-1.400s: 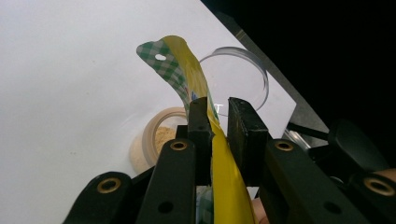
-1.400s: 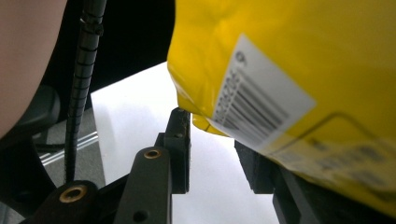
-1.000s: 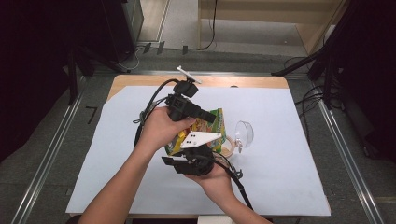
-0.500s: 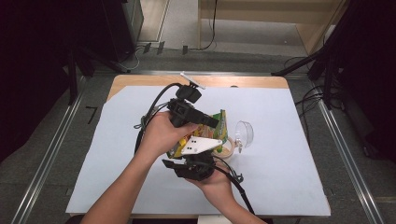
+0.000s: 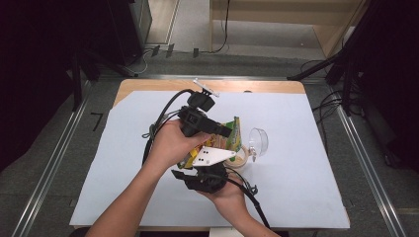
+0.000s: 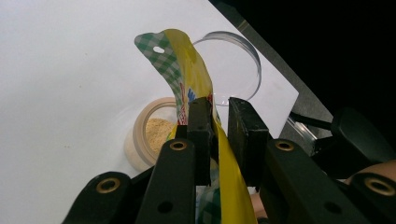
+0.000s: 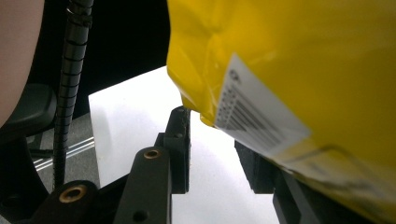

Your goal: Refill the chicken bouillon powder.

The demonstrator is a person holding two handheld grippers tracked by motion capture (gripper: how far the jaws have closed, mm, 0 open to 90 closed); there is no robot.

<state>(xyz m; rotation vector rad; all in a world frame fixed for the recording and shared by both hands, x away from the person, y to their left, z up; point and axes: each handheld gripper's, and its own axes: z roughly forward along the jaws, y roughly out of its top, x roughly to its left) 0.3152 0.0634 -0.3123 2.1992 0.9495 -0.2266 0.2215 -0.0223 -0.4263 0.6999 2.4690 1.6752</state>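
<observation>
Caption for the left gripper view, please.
Left gripper pinches a yellow packet above a small cup of tan powder.

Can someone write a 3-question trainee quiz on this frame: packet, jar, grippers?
1. True or false: the yellow packet lies flat on the white sheet.
2. In the left gripper view, what sits in the small round jar below the packet? A) beige powder B) water C) coins
3. Which gripper has the packet's film between its jaws in its own view?

Key
1. False: it is held up above the sheet, between both grippers.
2. A. A clear lid lies beside the jar.
3. The left gripper; its jaws stand close around the film. The right gripper has the packet passing above its jaws, and its grip cannot be made out.
</observation>
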